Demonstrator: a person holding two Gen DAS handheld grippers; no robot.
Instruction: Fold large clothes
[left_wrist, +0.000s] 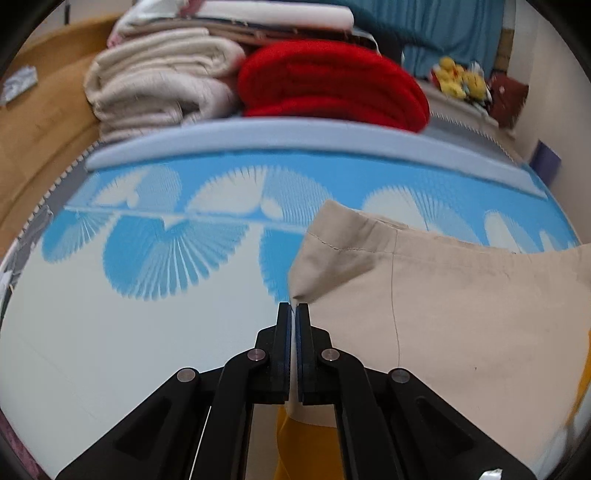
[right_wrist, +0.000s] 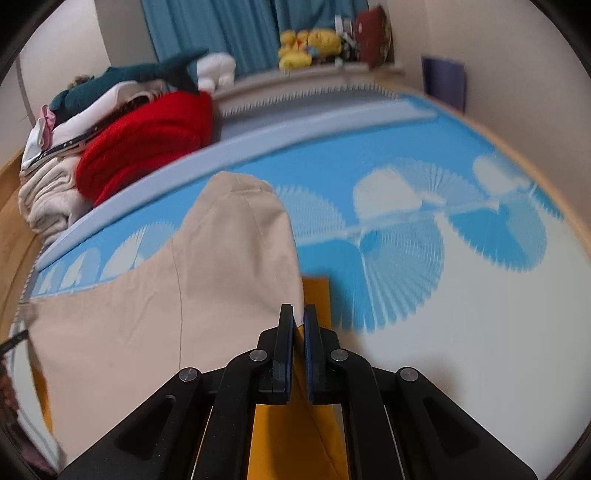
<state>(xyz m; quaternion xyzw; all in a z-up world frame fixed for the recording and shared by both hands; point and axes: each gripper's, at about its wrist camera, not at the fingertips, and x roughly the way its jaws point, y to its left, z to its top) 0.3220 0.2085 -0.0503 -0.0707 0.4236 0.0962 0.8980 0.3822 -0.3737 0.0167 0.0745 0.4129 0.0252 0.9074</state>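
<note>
**Holding a beige garment by two edges over the bed**

Gripping is what I see on both sides. My left gripper (left_wrist: 293, 314) is clamped tight on the left edge of the beige garment (left_wrist: 443, 295), its cloth pinched between the blue pads and pulled into a small peak at the tips. From there the garment spreads rightward across the blue-and-white patterned bedspread (left_wrist: 147, 332), its stitched hem end pointing toward the far edge of the bed. A yellow layer (left_wrist: 303, 446) shows beneath it, near my fingers.

My right gripper (right_wrist: 299, 317) is closed on the garment's right edge, the fabric caught between its pads. In this view the long axis runs away from me toward the far edge, ending in a rounded hemmed tip.

At the bed's far left corner sit folded cream blankets (left_wrist: 159, 81) beside a red blanket (left_wrist: 332, 85). I can read no labels or writing anywhere.
</note>
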